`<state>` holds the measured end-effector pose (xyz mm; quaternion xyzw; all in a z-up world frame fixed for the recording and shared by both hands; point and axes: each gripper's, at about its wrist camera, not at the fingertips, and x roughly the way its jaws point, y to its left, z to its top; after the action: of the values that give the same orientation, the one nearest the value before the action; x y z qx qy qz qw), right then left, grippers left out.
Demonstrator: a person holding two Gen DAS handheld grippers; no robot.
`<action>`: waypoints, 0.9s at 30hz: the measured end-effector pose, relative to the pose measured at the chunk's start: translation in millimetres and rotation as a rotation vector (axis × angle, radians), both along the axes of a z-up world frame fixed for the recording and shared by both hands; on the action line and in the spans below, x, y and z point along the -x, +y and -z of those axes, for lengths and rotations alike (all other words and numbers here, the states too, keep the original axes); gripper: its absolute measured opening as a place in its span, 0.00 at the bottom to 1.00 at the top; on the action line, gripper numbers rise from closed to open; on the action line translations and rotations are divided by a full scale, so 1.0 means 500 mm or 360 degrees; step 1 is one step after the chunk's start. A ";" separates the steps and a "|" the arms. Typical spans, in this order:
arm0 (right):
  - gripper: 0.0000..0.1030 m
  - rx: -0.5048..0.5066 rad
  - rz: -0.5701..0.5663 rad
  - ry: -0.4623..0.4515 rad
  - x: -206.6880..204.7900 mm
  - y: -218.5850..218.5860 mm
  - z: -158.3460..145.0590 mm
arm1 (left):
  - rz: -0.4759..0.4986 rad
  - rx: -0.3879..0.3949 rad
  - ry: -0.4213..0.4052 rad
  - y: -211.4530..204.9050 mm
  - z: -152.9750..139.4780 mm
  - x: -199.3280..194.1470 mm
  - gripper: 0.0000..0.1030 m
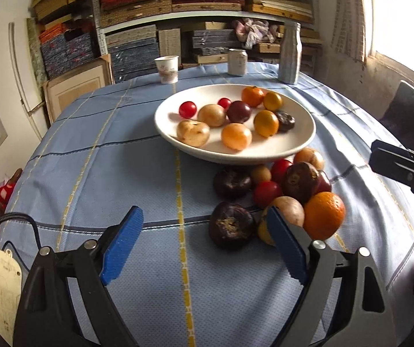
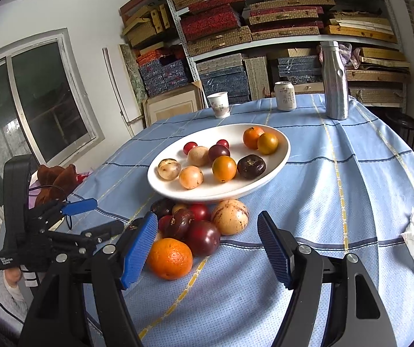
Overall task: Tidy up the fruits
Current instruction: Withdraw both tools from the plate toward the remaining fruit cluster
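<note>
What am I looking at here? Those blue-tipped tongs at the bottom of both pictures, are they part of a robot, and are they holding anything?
No robot: a person holds one hand-squeezed claw in each hand, and each claw carries a wide-angle camera looking out along its fingers. One picture is from the left claw, the other from the right claw. Both are open and hold nothing. On the blue tablecloth stands a white plate with some fruit already on it. More fruit lies in a pile in front of it, including a big orange. At the far edge stand a paper cup, a can and a silver bottle.
</note>
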<state>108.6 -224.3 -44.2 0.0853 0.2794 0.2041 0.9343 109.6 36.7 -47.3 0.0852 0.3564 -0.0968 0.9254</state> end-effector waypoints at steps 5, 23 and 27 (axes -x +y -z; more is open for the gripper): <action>0.70 0.0005 -0.0010 0.0000 0.002 0.004 0.001 | 0.0106 -0.0076 -0.0041 -0.036 -0.003 0.015 0.82; 0.77 -0.0027 -0.0018 0.0053 0.000 0.003 0.009 | -0.0106 -0.0020 0.0073 0.017 0.011 -0.024 0.89; 0.77 -0.0028 -0.0025 0.0046 0.002 0.003 0.009 | -0.0018 0.0052 -0.0015 0.014 -0.010 -0.001 0.89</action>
<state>107.4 -222.7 -48.5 0.0943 0.2917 0.2128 0.9278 110.3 43.7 -42.4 0.0685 0.3507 -0.0969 0.9289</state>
